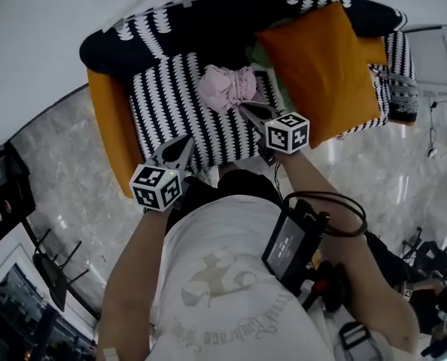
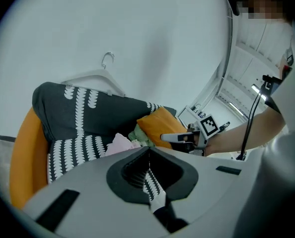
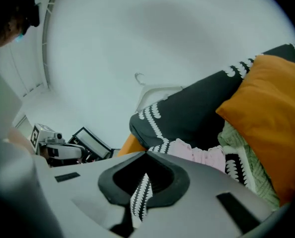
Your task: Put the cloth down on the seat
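Note:
A crumpled pink cloth (image 1: 227, 87) lies loose on the black-and-white patterned seat (image 1: 167, 100) of an armchair, just in front of the backrest. My right gripper (image 1: 244, 107) is shut and empty, with its tips a short way in front of the cloth and clear of it. Further left, my left gripper (image 1: 188, 139) hangs over the seat's front edge, shut and holding nothing. The left gripper view shows the cloth (image 2: 118, 144) beyond the closed jaws. In the right gripper view the cloth (image 3: 202, 155) lies just past the closed jaws.
A large orange cushion (image 1: 321, 66) leans on the right of the chair, with a green fabric (image 3: 247, 170) under it. A white hanger (image 2: 95, 78) rests on the backrest. The chair has orange sides (image 1: 110, 119) and stands on marble floor (image 1: 50, 171). A framed screen (image 1: 434, 59) stands at the right.

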